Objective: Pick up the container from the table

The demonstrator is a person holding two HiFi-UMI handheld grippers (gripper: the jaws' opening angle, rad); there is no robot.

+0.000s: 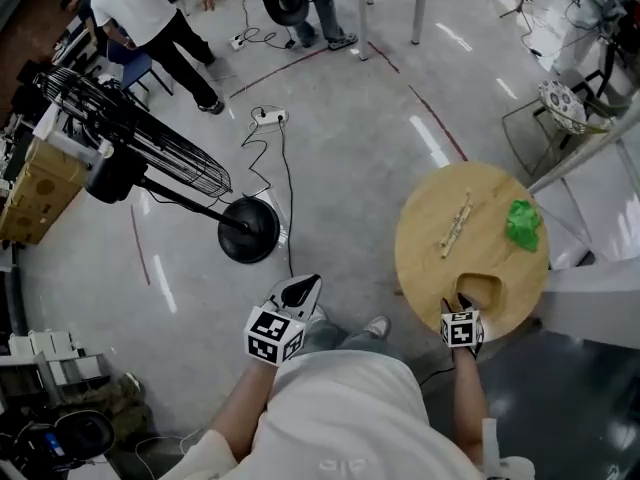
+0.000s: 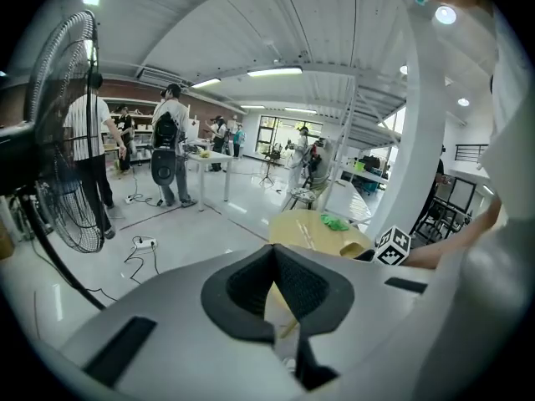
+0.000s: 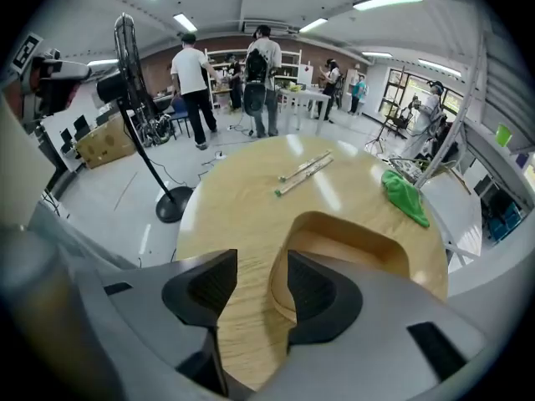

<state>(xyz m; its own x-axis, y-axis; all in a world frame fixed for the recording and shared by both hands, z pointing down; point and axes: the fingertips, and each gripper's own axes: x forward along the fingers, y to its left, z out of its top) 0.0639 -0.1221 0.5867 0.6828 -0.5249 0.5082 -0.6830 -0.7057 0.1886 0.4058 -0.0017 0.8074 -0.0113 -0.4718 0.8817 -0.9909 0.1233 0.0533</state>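
Observation:
The container (image 1: 480,290) is a shallow, rounded wooden tray near the front edge of a round wooden table (image 1: 430,258). My right gripper (image 1: 462,303) is tilted down at the tray's near side. In the right gripper view the container (image 3: 359,245) fills the space ahead. My right gripper (image 3: 261,286) is open, and the tray's left rim stands in the gap close to the right pad, with no pad pressing on it. My left gripper (image 1: 303,286) hangs over the floor left of the table. In its own view the left gripper (image 2: 273,261) is shut and holds nothing.
A pair of chopsticks (image 1: 457,225) and a crumpled green cloth (image 1: 523,223) lie farther back on the table. A black floor fan (image 1: 120,158) with a round base (image 1: 248,229) stands to the left, with a power strip (image 1: 268,118) and cable behind. People (image 1: 150,18) stand far off.

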